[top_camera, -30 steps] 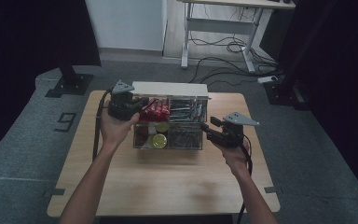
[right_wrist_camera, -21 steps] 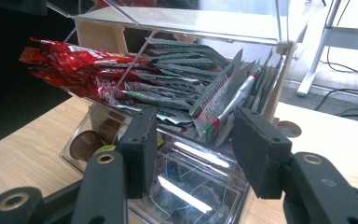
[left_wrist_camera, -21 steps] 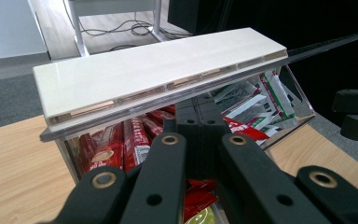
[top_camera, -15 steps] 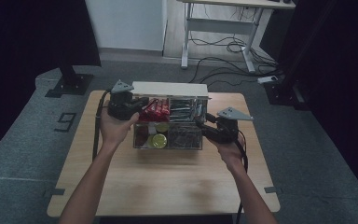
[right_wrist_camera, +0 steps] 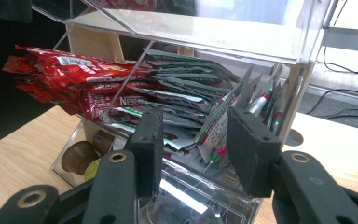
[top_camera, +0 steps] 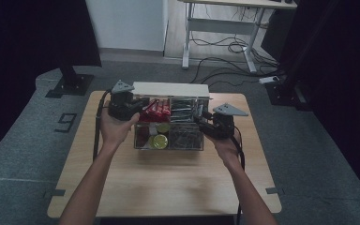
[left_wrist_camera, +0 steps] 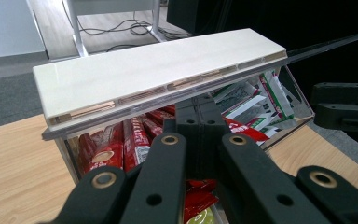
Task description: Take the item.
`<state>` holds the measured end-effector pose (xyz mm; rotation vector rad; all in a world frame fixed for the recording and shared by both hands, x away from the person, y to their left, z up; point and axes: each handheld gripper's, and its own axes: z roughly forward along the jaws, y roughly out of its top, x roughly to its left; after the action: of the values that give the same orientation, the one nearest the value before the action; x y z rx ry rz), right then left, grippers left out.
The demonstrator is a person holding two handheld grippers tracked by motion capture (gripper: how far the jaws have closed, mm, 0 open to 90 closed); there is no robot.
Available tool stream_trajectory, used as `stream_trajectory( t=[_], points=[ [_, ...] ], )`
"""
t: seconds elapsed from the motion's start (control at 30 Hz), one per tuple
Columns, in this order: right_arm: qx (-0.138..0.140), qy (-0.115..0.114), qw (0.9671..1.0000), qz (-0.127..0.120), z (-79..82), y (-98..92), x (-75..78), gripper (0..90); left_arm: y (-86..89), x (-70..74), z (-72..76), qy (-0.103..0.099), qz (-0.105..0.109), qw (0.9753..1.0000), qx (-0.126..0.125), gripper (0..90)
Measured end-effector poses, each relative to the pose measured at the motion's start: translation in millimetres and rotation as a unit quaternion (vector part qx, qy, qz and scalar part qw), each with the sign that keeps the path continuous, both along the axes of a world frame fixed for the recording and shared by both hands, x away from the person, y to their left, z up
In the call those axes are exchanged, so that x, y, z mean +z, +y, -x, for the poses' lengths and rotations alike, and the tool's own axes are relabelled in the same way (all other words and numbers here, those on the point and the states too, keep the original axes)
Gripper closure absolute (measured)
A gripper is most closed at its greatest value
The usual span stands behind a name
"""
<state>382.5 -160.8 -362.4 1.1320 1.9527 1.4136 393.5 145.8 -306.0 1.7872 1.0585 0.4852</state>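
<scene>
Sachets (right_wrist_camera: 182, 116) fill the clear organizer (top_camera: 168, 140) mid-bench. We see the left gripper (left_wrist_camera: 198, 121) clenched at the red packets (left_wrist_camera: 121, 144); the right gripper (right_wrist_camera: 193, 140) released, jaws straddling green-white sachets.

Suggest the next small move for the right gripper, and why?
Probably ease the right gripper forward and close on one green-and-white sachet. Its jaws stand open with that sachet's end between them, not yet pinched. The left gripper, jaws together, sits over the red sachets.
</scene>
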Motion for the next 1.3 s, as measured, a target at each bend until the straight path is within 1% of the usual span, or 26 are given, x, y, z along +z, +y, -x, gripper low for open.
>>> stream_trajectory(
  t=[0.3, 0.5, 0.67, 1.0, 1.3],
  points=[
    [-0.006, 0.001, 1.0000, 0.005, -7.7, 4.2, -0.8, 56.3, 0.1, -0.6, -1.4, 0.001, -0.002, 1.0000, -0.001, 90.0],
    [-0.017, 0.000, 0.9997, 0.016, -11.8, 9.3, -1.0, 60.3, 0.0, -0.7, -1.4, 0.001, -0.002, 1.0000, 0.000, 90.0],
    [-0.024, 0.000, 0.9994, 0.025, -15.4, 12.6, -1.7, 60.5, -0.4, -0.8, -1.4, 0.001, -0.002, 1.0000, 0.000, 90.0],
    [-0.027, 0.003, 0.9990, 0.035, -21.6, 17.1, -3.7, 60.6, -0.7, -1.6, -2.4, 0.003, -0.001, 1.0000, -0.001, 90.0],
    [-0.037, 0.007, 0.9983, 0.045, -27.8, 19.3, -5.9, 62.6, -0.7, -1.6, -2.4, 0.003, -0.002, 1.0000, -0.001, 90.0]
  ],
)
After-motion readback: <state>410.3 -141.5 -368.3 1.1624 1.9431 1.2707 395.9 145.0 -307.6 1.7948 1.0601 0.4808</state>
